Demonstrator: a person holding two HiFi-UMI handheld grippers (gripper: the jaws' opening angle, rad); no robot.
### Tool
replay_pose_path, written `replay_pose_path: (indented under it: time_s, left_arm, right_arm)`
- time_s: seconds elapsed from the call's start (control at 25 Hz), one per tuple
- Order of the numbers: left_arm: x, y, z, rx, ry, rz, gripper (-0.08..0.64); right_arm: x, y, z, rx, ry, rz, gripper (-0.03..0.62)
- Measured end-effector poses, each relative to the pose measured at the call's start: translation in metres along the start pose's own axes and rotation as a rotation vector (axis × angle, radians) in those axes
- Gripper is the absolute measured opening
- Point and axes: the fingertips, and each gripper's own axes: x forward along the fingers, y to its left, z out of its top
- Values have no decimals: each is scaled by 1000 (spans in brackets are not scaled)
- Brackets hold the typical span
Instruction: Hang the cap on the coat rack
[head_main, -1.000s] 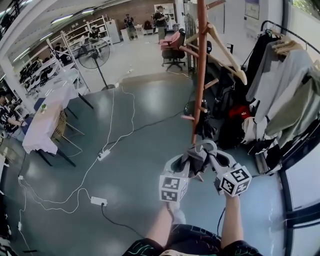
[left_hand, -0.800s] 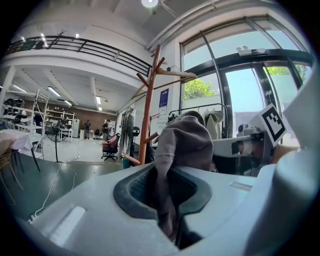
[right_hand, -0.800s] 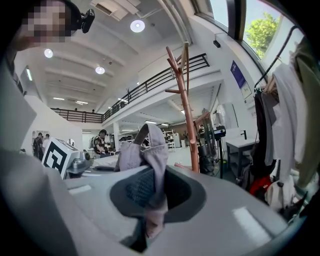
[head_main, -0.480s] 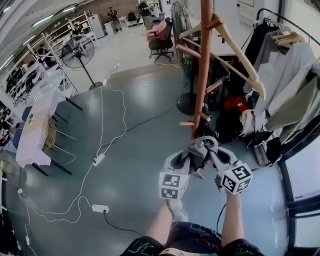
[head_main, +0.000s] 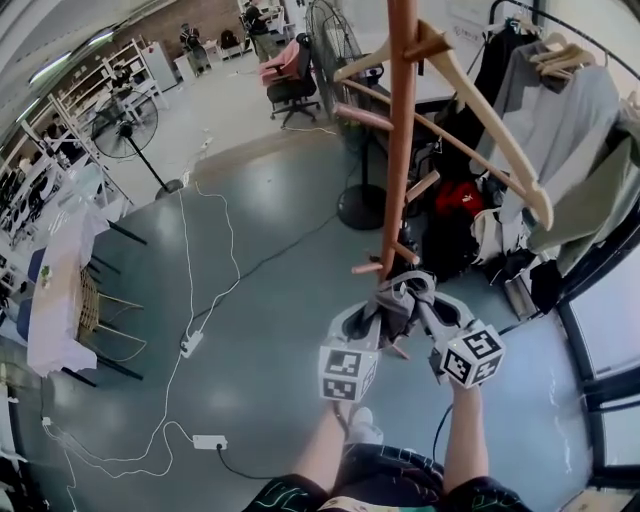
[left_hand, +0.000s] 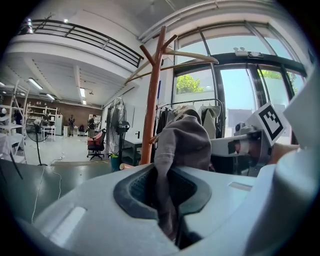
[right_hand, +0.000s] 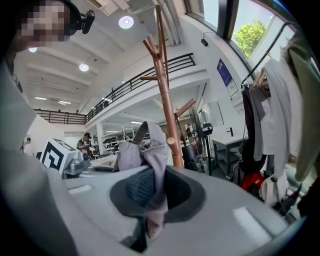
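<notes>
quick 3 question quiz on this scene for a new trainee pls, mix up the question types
1. True or false: the left gripper and the right gripper are both shut on the grey cap.
2. Multiple choice: what already hangs high on the coat rack? A) a wooden hanger B) an umbrella C) a towel
3. Short answer: is the cap on a peg yet?

Key:
1. True. Each gripper view shows cap fabric pinched between the jaws.
2. A
3. No. It is held between the two grippers, near the rack's lower pegs.
</notes>
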Motion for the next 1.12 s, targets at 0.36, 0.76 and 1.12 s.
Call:
replay_pose_path:
  time_s: [0.36,0.76,1.12]
  left_arm:
    - [27,9,-3,-16,-2,-65,51]
    - [36,33,4,-23,-1,-42,51]
    - [51,31,-2,-30,17,-61,49]
  right_arm:
    - [12,-17,-2,3,13,-69,32]
    - [39,-22,1,27,11,-52,32]
    - [44,-40,-4,49,35,-95,33]
